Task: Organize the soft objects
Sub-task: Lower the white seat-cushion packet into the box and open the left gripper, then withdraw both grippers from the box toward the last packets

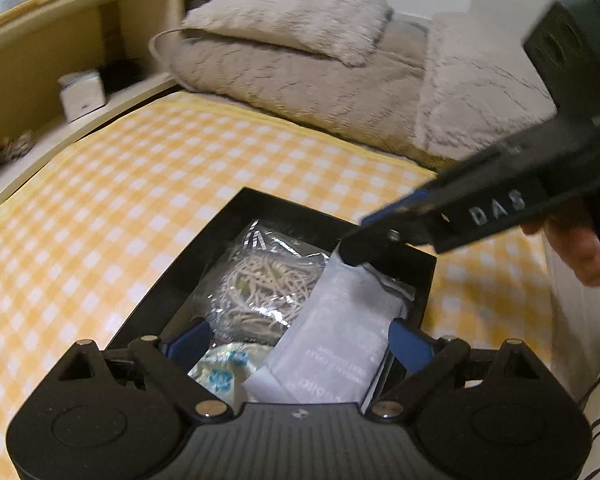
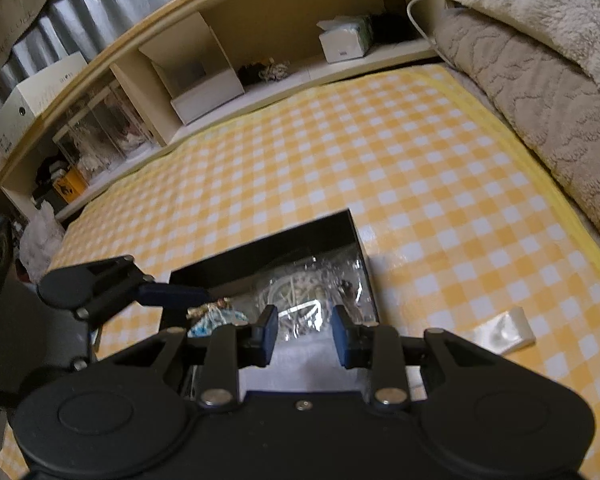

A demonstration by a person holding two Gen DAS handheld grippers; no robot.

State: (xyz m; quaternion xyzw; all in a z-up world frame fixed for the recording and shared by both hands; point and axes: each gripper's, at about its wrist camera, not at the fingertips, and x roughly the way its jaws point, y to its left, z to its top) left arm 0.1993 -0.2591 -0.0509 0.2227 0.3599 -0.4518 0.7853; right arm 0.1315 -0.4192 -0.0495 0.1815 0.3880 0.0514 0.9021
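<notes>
So, left wrist view first: the left gripper (image 1: 296,340) has its jaws spread wide, straddling the near end of the flat white paper-like pouch (image 1: 340,336) without pinching it, so it looks released. That pouch lies in the shallow black rectangular tray (image 1: 260,200), long axis running from the near edge up toward the far right corner, far end propped up. The right gripper (image 1: 350,254) comes in from the right and looks clamped on that far tip, probably to steer it flat into the tray. Under it sit a clear plastic bag of beige string (image 1: 260,280) and a round blue-and-white patterned piece (image 1: 220,372), so I'd say the tray is the collecting spot on the yellow-and-white checked cloth (image 1: 140,184).

Right wrist view: the right gripper (image 2: 305,332) has narrow jaws, with pale pouch material (image 2: 300,364) filling the gap below them, though actual contact isn't visible here. A small white packet (image 2: 504,334) still lies outside on the cloth.
</notes>
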